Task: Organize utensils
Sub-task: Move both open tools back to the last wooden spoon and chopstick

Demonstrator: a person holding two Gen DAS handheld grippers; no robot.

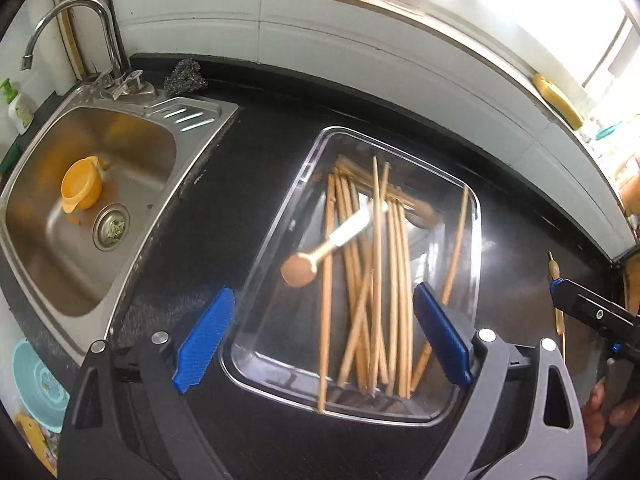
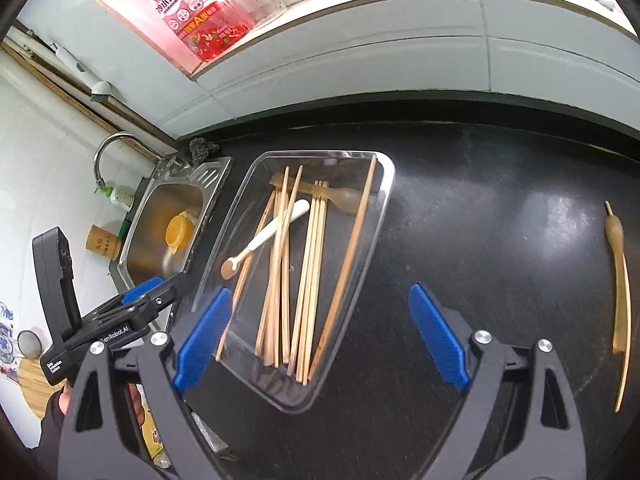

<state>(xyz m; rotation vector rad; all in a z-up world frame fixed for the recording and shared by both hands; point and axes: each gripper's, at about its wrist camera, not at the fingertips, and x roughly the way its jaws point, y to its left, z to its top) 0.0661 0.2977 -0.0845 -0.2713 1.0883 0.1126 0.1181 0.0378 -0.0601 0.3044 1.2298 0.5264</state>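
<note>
Black stone worktop (image 2: 480, 208) carries a clear plastic tray (image 2: 384, 184) beside a steel sink (image 1: 36, 240). Inside the tray lie a loose bundle of wooden chopsticks (image 2: 308, 264), a white-handled spoon (image 2: 272, 232) resting slantwise across them, and a wooden spoon (image 2: 344, 200) lying crosswise at the far end.

Both pairs of tongs hover above the near end of the tray, spread wide and holding nothing: the left tongs (image 1: 324, 336) straddle the chopstick ends, and the right tongs (image 2: 320, 336) sit over the tray's near right corner.

Still outside the tray, a slim wooden spoon with a chopstick alongside it (image 2: 620, 280) lies well off on the worktop, on the far right of the right wrist view. Its long axis runs away from the viewer, roughly parallel to the chopsticks in the tray.

Judging from this layout, the right hand is clearly nearer to the stray utensils, so it would have to swing right and grip across the narrow width, then carry them left to the tray.
</note>
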